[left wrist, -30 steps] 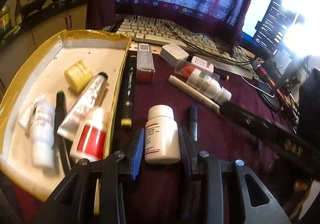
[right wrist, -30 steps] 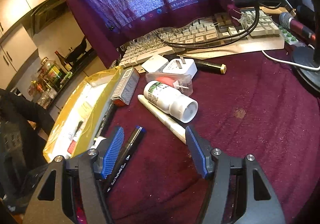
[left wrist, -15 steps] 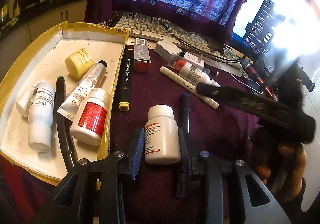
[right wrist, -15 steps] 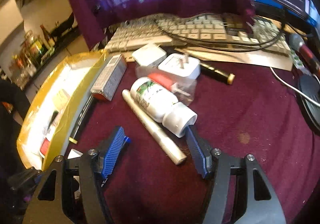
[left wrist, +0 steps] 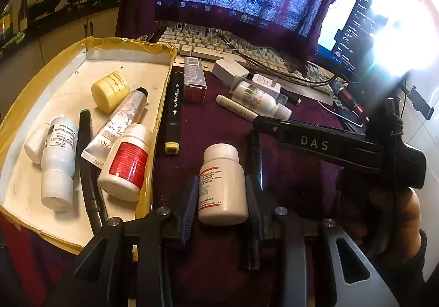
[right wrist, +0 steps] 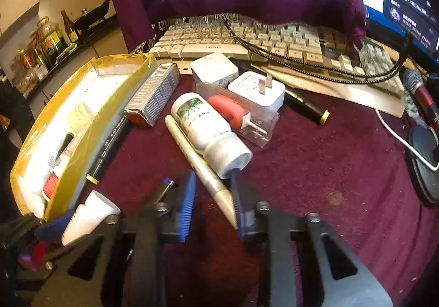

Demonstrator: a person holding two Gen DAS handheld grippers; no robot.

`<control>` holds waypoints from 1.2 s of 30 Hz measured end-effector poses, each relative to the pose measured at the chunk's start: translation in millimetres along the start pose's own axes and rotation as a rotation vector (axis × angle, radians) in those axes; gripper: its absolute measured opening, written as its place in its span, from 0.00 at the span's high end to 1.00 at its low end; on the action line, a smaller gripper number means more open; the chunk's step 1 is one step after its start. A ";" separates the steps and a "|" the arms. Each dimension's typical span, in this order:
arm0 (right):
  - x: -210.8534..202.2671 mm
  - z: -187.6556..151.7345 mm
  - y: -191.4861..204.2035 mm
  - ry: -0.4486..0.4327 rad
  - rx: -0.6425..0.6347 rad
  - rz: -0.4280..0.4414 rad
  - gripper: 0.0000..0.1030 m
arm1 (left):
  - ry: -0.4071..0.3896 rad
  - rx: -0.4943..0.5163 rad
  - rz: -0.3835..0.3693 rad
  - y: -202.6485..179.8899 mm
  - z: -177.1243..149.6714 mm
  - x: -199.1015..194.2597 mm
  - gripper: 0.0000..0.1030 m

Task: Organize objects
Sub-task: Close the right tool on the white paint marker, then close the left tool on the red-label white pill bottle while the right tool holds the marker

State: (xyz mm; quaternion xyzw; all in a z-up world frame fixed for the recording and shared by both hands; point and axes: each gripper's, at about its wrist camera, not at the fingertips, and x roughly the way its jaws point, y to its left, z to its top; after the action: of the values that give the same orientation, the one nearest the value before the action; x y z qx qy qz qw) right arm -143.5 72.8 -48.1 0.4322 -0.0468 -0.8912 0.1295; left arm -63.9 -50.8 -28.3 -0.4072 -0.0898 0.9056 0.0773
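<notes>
My left gripper (left wrist: 221, 201) is shut on a white pill bottle (left wrist: 221, 183) with a red-edged label, just right of the yellow-edged tray (left wrist: 131, 61). The tray holds a red-label bottle (left wrist: 124, 163), a hand cream tube (left wrist: 120, 122), a yellow jar (left wrist: 110, 91), a white bottle (left wrist: 59, 155) and a black pen (left wrist: 86, 148). My right gripper (right wrist: 212, 205) has narrowed around the tip of a white marker (right wrist: 201, 167), which lies on the maroon cloth beside a green-label white bottle (right wrist: 205, 128). I cannot tell if its pads touch the marker.
A black marker (left wrist: 174, 109) lies along the tray's right edge, with a grey box (right wrist: 153, 93) behind it. White chargers (right wrist: 256, 87), a clear case with a red item (right wrist: 238, 115), a keyboard (right wrist: 247, 41), a microphone (right wrist: 419, 90) and cables are further back.
My right gripper moved forward and left and narrowed around the white marker's tip. My left gripper kept hold of the pill bottle and shifted slightly.
</notes>
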 end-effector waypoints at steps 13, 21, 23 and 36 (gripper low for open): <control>-22.5 -22.7 2.9 0.019 -0.030 0.005 0.88 | 0.006 0.010 0.023 -2.3 -0.6 1.5 0.70; -60.1 -46.3 -10.3 -0.005 0.009 0.038 0.87 | 0.003 0.012 0.030 -2.9 -1.4 2.1 0.70; -61.7 -40.6 -12.3 -0.028 0.028 0.045 0.86 | 0.000 0.011 0.041 -4.3 -2.0 2.5 0.70; -39.3 -39.4 -0.1 -0.002 -0.018 0.021 0.86 | 0.000 0.007 0.082 -7.5 -4.2 0.6 0.70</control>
State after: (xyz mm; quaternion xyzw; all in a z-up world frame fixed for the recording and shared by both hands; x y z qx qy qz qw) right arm -89.4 84.6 -42.8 0.4294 -0.0432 -0.8907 0.1428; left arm -60.7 -43.0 -29.8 -0.4103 -0.0697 0.9083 0.0418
